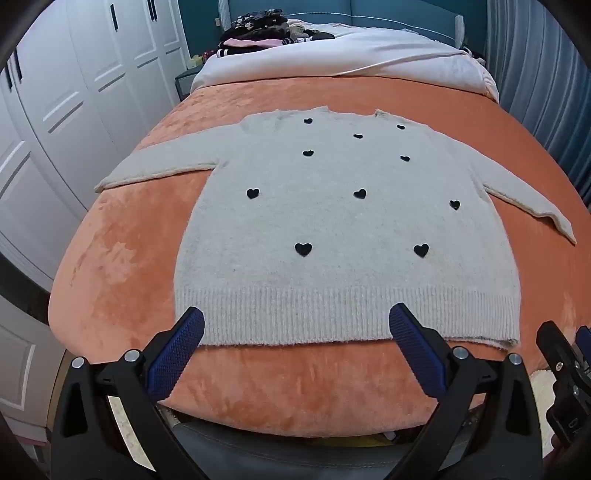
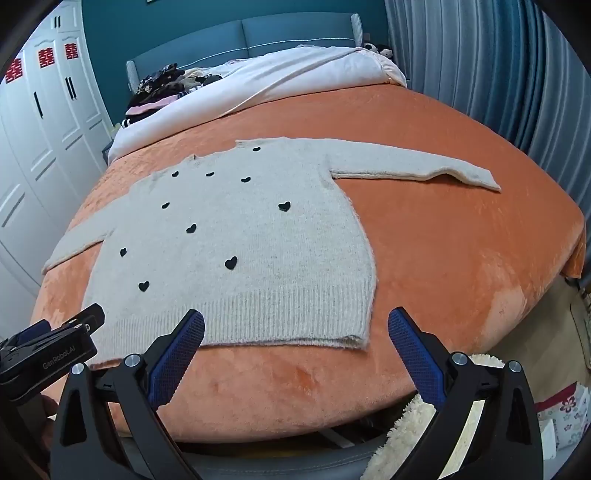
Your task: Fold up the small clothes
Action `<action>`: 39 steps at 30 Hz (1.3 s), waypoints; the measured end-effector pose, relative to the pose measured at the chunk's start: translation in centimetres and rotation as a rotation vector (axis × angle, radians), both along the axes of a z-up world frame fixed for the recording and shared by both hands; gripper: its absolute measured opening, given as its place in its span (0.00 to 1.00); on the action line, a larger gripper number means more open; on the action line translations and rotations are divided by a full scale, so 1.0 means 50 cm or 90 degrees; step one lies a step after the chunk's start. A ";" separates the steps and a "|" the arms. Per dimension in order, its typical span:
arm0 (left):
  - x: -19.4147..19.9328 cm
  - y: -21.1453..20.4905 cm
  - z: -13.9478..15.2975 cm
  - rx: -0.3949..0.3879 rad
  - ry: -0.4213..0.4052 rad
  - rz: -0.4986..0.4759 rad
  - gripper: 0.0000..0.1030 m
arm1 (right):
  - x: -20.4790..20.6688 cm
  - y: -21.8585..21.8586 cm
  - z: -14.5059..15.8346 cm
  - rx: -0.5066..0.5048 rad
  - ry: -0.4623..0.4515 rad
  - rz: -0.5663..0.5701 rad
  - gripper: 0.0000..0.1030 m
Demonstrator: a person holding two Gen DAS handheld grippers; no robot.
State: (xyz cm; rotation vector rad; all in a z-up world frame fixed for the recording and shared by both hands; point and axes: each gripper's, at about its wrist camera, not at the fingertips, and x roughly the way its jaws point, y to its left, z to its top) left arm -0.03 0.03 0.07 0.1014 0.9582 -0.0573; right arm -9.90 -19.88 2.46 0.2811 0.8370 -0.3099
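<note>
The sweater [image 1: 332, 229] lies flat, neck toward the headboard [image 2: 240, 37], hem nearest both released, empty claws [image 1: 295, 325] [image 2: 295, 325].

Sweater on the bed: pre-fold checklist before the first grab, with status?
1. Sweater lies flat, front up: ok.
2. Both sleeves spread out, left sleeve, right sleeve: ok.
3. Left gripper open, nothing held: ok.
4. Right gripper open, nothing held: ok.
5. Hem in front of both grippers, not yet touched: ok.
6. Blanket around the sweater free of clutter; clothes pile sits far off by the headboard: ok.
7. Underside free of wrinkles: cannot tell.
</note>
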 end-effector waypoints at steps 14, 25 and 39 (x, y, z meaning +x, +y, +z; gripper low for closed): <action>0.001 -0.010 0.027 0.011 -0.003 -0.004 0.95 | 0.003 0.015 0.005 -0.022 0.006 0.004 0.95; -0.004 -0.014 0.017 0.017 -0.007 -0.009 0.95 | 0.001 0.015 0.008 -0.020 0.003 0.003 0.95; -0.008 -0.013 0.016 0.018 -0.008 -0.009 0.95 | 0.003 0.033 0.010 -0.024 0.003 0.017 0.95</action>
